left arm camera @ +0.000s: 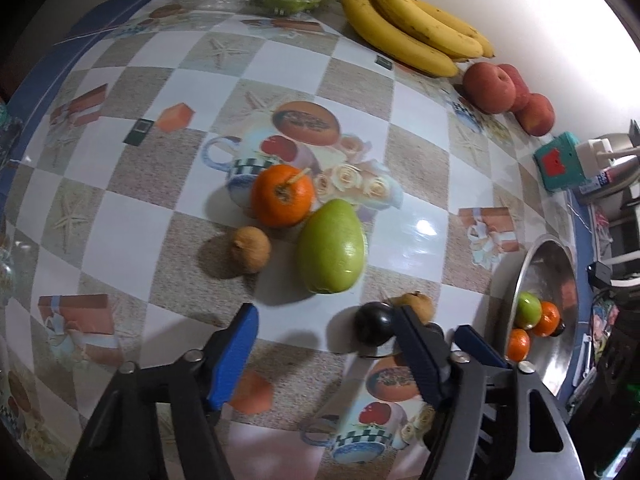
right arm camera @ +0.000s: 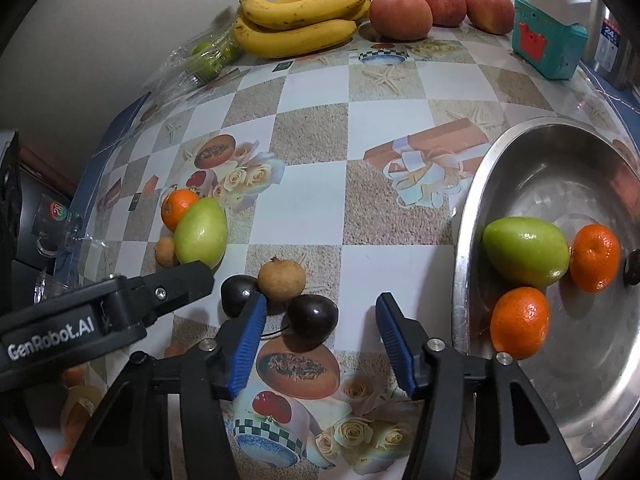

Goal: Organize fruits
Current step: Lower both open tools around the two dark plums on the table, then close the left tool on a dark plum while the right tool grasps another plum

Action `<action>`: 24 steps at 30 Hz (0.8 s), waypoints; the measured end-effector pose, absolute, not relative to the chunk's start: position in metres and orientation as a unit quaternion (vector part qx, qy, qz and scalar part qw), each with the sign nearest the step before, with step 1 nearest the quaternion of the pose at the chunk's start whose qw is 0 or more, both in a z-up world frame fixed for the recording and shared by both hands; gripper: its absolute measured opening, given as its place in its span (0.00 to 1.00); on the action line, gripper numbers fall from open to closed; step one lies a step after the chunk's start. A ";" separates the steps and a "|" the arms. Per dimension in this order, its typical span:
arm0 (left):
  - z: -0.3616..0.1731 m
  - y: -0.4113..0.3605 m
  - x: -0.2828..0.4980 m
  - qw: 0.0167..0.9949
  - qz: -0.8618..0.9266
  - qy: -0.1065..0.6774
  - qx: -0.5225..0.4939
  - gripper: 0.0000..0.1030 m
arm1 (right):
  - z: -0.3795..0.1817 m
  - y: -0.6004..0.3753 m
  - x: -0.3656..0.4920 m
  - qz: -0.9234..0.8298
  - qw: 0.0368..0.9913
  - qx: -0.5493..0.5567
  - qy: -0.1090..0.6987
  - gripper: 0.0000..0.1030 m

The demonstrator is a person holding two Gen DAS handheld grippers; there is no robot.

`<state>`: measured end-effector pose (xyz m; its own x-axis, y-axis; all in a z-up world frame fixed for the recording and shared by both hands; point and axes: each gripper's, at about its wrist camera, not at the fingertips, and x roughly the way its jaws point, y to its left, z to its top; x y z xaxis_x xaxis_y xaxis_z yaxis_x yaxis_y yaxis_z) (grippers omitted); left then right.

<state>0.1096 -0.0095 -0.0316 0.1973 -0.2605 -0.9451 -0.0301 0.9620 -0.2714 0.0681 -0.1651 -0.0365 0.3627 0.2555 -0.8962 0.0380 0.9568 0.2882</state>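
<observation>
Right wrist view | right tongs (right arm camera: 320, 320) half-open, empty, around small glossy dark round fruit (right arm camera: 313, 315) | judged light, slippery; grip its widest middle.

Plain pale wall (right arm camera: 100, 20) behind table; glossy checkered tablecloth (left arm camera: 132, 208), printed cups and roses, reflecting overhead light.
</observation>
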 end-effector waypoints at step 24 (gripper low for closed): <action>-0.051 -0.031 0.112 0.734 -0.120 0.649 -0.160 0.27 | -0.040 -0.164 0.070 0.080 0.811 0.140 0.562 0.27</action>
<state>0.1121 -0.0308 -0.0511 0.1285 -0.3840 -0.9144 -0.0318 0.9199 -0.3908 0.0702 -0.1642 -0.0403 0.3554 0.2872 -0.8895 0.0285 0.9479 0.3174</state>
